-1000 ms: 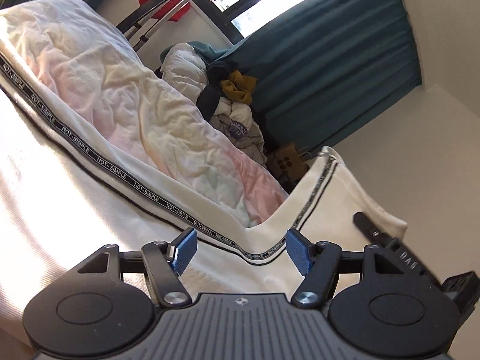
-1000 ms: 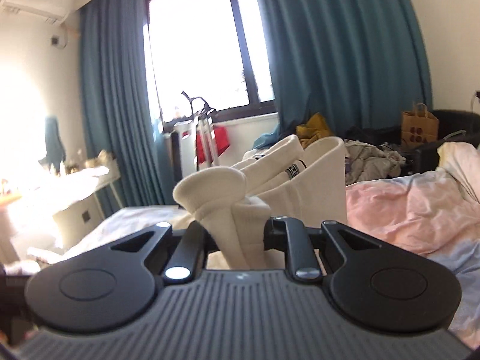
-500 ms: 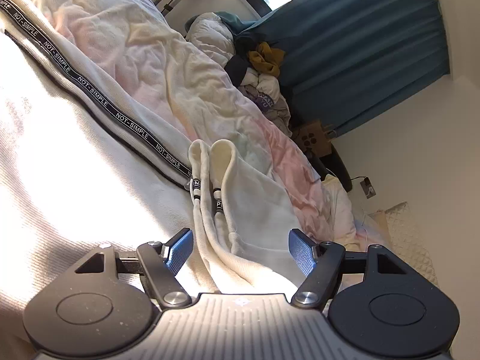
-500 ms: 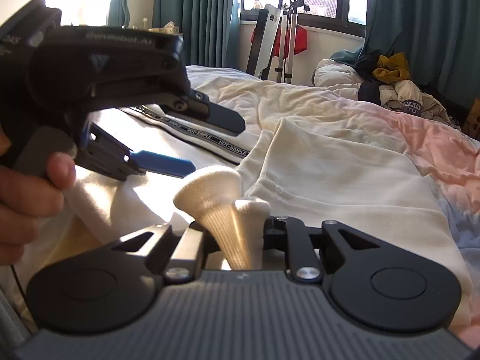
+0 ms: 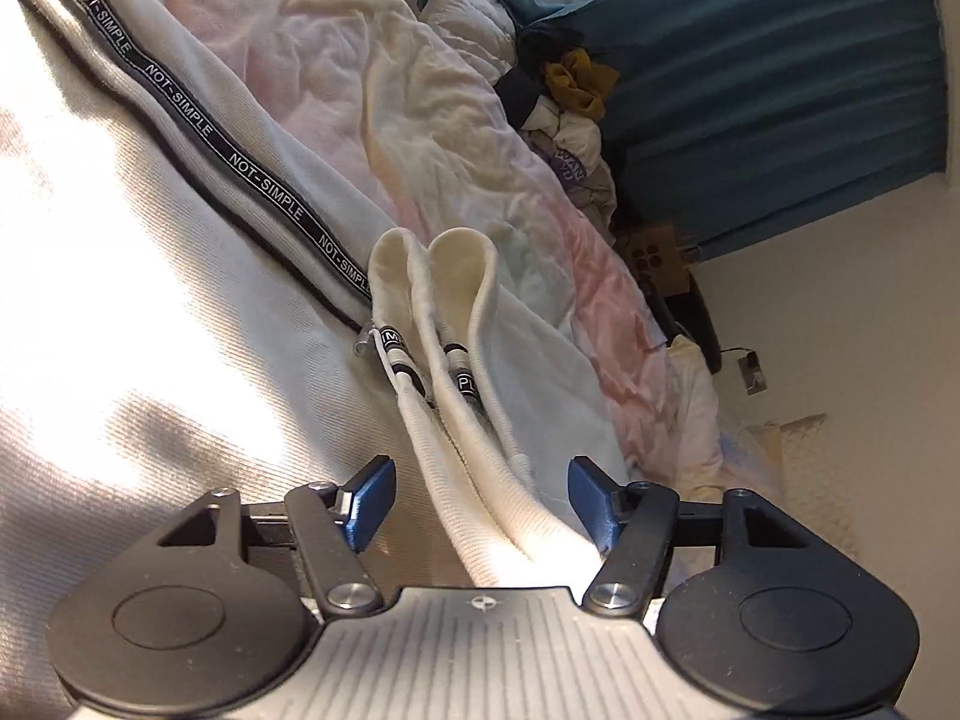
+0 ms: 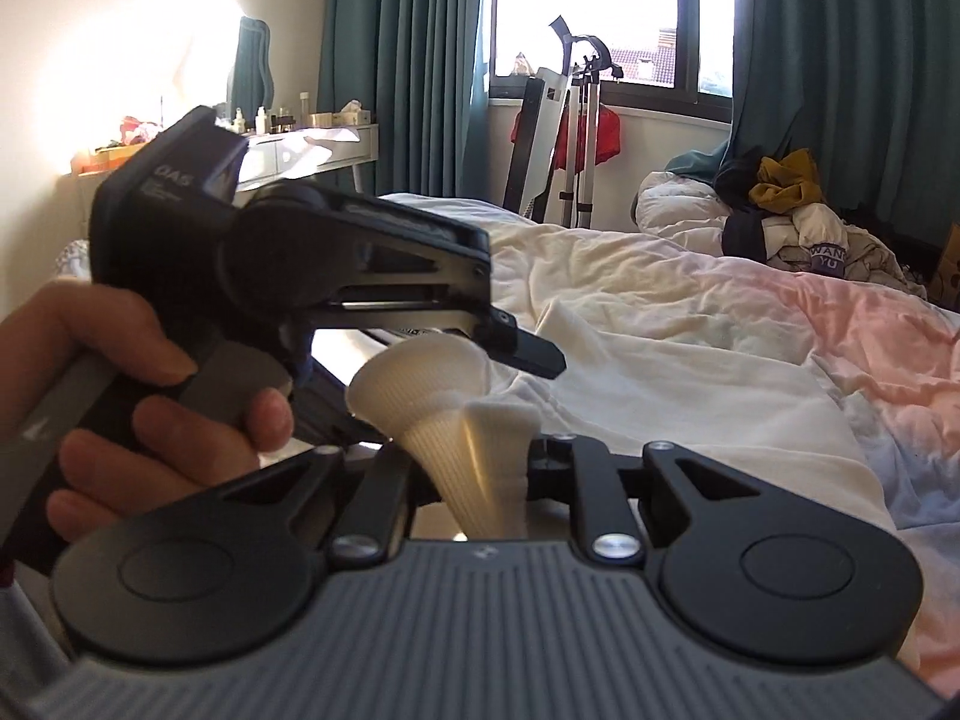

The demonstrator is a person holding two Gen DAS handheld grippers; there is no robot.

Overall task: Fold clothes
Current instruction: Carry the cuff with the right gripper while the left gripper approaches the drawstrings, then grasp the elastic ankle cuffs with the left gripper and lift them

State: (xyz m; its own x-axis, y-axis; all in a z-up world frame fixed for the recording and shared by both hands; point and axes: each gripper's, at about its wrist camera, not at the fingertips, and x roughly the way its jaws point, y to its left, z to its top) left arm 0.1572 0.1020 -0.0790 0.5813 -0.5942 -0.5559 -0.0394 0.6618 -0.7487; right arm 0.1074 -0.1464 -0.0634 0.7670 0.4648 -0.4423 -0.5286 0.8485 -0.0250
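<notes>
Right gripper (image 6: pixel 486 480) is pinching the ribbed cuff (image 6: pixel 444 414) of a cream sweatshirt (image 5: pixel 150 312), the knit bunched and flaring up out of the narrow gap between its fingers. Left gripper (image 5: pixel 480 495) hangs with its blue pads (image 5: pixel 369 501) spread wide, straddling two ribbed edges of the same garment without gripping either; in the right wrist view it sits just to the left of the pinched cuff, held in the person's left hand (image 6: pixel 150 420).

Beyond the grippers, the sweatshirt lies across the near part of the bed (image 6: pixel 750 312), its black "NOT-SIMPLE" tape (image 5: pixel 240 150) running away to the far left, and two drawcord tips (image 5: pixel 456 372) rest beside the folded edges.

The step in hand looks like laying a sleeve over the body. To do it well, the right gripper should probably lower the cuff flat and square to the trim before letting go, while the left gripper either presses the layers down or closes on both edges together, so nothing slides.

No basket or box for clothes shows near the work; a loose clothes pile (image 6: pixel 798 222) sits at the far right, and a brown paper bag (image 5: pixel 654 252) stands beyond it, contents hidden.
</notes>
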